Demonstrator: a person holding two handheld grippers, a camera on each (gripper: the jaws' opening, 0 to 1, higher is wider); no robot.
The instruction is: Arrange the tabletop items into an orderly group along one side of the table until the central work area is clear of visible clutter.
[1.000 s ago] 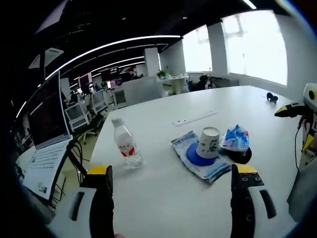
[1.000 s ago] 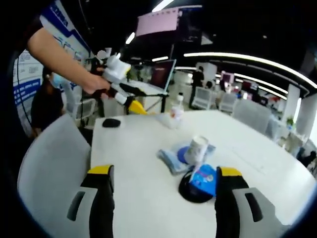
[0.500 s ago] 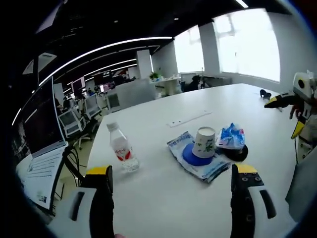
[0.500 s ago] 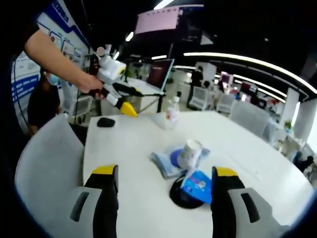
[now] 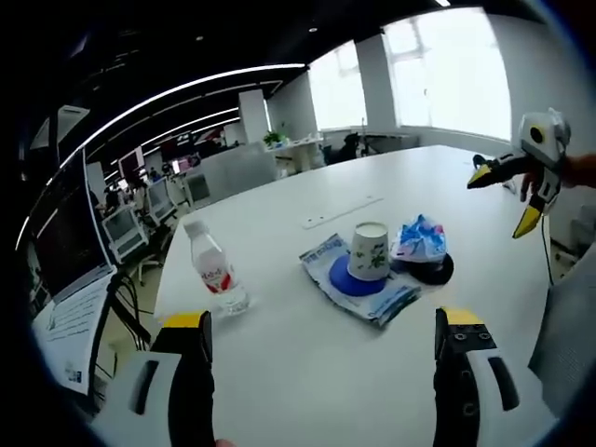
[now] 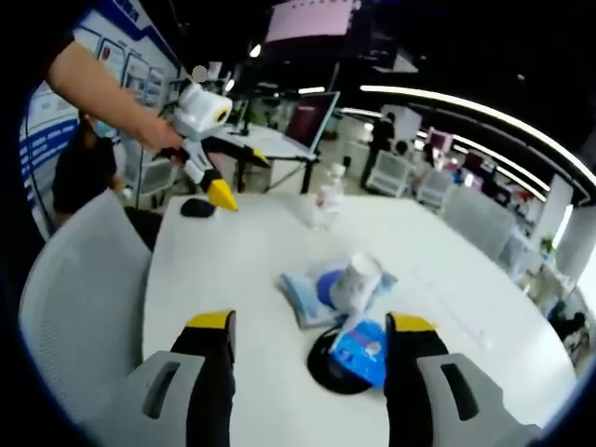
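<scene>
one water bottle (image 5: 212, 277), one paper cup (image 5: 369, 250) and one blue packet (image 5: 420, 239) are seen; both grippers (image 5: 326, 331) (image 6: 305, 326) are held released, nothing grasped.

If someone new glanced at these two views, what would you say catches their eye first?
Most likely the cluster in the middle of the white round table: an upside-down white paper cup on a blue round disc atop a pale blue packet, beside a crumpled blue wrapper on a black round coaster. A clear plastic water bottle with a red label stands apart near the table's edge.
</scene>
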